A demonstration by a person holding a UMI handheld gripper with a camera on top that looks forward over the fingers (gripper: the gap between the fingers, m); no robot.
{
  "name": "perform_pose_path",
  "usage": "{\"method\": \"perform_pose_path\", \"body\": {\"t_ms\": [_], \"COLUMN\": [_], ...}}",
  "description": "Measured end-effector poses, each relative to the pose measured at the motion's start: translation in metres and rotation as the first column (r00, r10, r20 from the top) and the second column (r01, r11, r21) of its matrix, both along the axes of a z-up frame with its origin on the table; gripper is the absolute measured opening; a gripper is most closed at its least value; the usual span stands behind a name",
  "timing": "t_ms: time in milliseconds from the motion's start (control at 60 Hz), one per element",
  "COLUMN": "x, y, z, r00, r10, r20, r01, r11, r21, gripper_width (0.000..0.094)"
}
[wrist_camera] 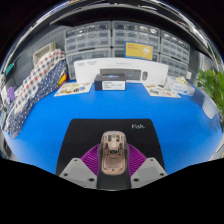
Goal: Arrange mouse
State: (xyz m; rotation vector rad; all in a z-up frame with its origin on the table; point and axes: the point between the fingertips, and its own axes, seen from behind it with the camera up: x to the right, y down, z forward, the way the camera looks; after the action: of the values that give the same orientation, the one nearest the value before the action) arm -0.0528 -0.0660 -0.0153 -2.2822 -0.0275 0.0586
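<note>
gripper view shows the gripper (113,172) clamped on a small beige mouse (114,155) over a black rectangular mat (95,132); next comes placing it.

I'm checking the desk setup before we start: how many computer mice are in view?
1. The mouse sits between the gripper fingers, on the black mouse pad atop the blue table. Others could be hidden among the clutter beyond.
</note>
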Motion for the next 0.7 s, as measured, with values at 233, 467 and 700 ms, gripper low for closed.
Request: {"method": "perform_pose_path", "body": {"t_ms": [233, 467, 700], "x": [0.001, -0.006, -0.003], "y": [0.002, -0.002, -0.035], "z": [0.002, 0.011, 0.118], "r00": [1.000, 0.998, 0.999], "r10": [-0.004, 0.039, 0.004], "r20": [-0.008, 0.042, 0.043], "r01": [0.004, -0.039, -0.009], "r11": [0.999, 0.999, 0.993], "r21": [0.039, -0.006, 0.121], "gripper_width": [0.0435, 0.0862, 0.0855]}}
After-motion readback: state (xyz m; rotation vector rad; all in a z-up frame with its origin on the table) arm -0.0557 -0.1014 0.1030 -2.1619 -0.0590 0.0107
